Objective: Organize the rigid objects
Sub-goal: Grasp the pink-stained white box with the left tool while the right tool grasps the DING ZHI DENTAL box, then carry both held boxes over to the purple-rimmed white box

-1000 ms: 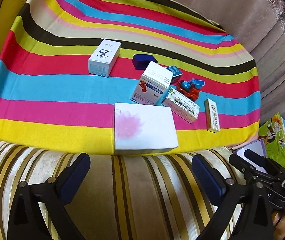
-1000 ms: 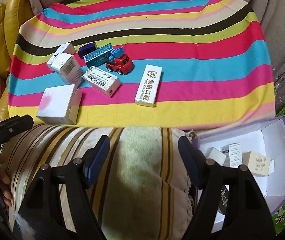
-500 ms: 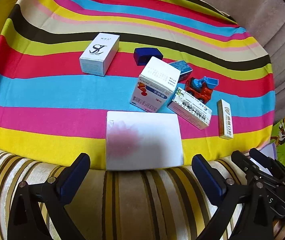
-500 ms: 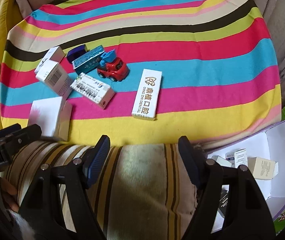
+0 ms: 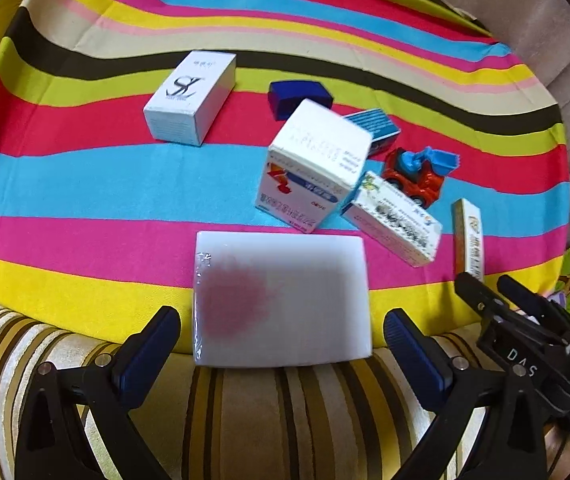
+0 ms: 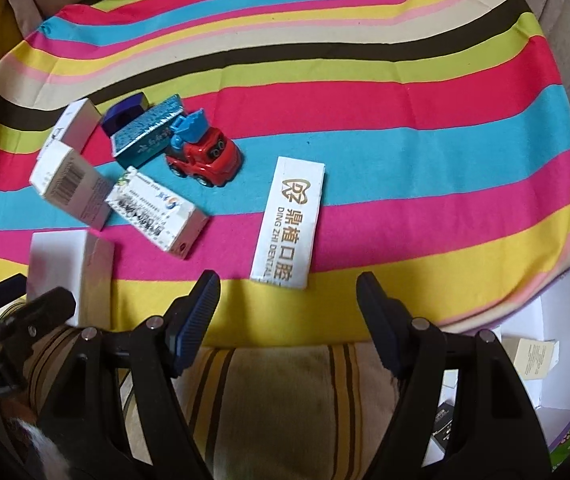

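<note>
- Left claw (image 5: 281,340) stands wide open and holds nothing; its two blue pads are on either side of the near end of the flat white box with a pink blot (image 5: 281,300), without touching it.
- Right claw (image 6: 287,312) is also wide open and empty, just before the near end of the long white dental box (image 6: 289,224), which lies flat on the striped cloth (image 6: 405,128).
- The striped cloth covers a cushioned seat with brown and cream stripes (image 5: 285,420); all loose things lie on the cloth.
- Taking the flat white box as landmark: the white medicine box with red and blue print (image 5: 313,168) stands tilted just behind it.
- Right of the flat white box lies another narrow white box with small print (image 5: 393,220), leaning against that medicine box.
- Behind this narrow box is the red toy truck with a blue top (image 5: 417,172), and near it a teal box (image 5: 377,124) and a dark blue block (image 5: 297,96).
- Far behind the flat white box, to the left, lies the white box with an "SL" mark (image 5: 189,96), apart from the others.
- At the right edge of the right wrist view, off the cloth, an open white carton with purple rim (image 6: 565,320) holds a small beige box (image 6: 535,356).
</note>
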